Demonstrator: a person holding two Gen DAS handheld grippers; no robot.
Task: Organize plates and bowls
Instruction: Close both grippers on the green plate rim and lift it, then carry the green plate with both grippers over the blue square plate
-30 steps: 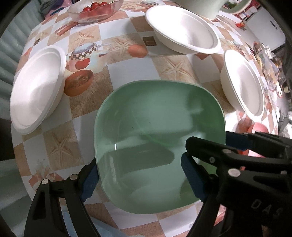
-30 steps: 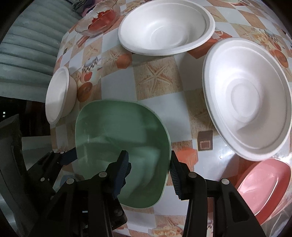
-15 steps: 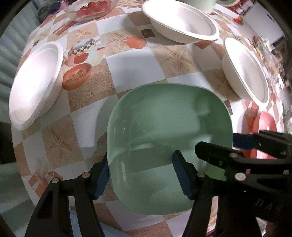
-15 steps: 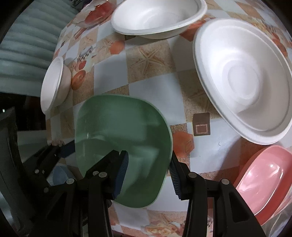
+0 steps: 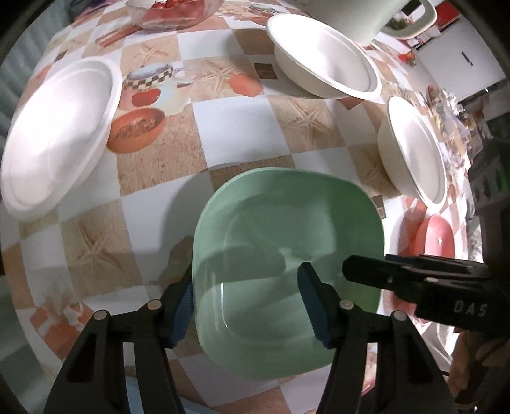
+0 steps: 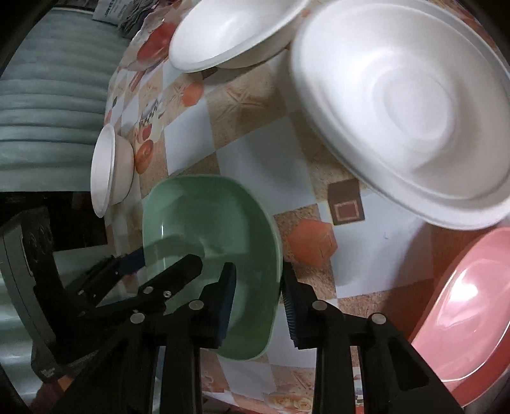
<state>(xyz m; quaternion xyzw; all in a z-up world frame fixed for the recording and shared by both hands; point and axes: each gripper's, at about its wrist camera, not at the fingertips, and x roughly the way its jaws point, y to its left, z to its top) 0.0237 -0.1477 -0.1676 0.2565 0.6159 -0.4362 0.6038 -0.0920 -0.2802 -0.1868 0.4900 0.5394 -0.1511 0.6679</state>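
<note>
A square green plate (image 5: 287,242) lies on the patterned tablecloth; it also shows in the right wrist view (image 6: 210,232). My left gripper (image 5: 248,305) is open, its fingers straddling the plate's near left edge. My right gripper (image 6: 258,302) is open, its fingers straddling the plate's right rim. A pink plate (image 6: 462,318) lies at the right; it also shows in the left wrist view (image 5: 436,235). White foam bowls lie around: left (image 5: 60,130), far (image 5: 322,70), right (image 5: 414,149).
A glass bowl of red fruit (image 5: 172,12) stands at the table's far side. A pale green pot (image 5: 350,16) stands behind the far white bowl. A ribbed grey-green sofa (image 6: 54,95) lies beyond the table's left edge.
Both grippers have shifted right along the table with the green plate between their fingers. The pink plate and right white bowl have come closer in the right wrist view.
</note>
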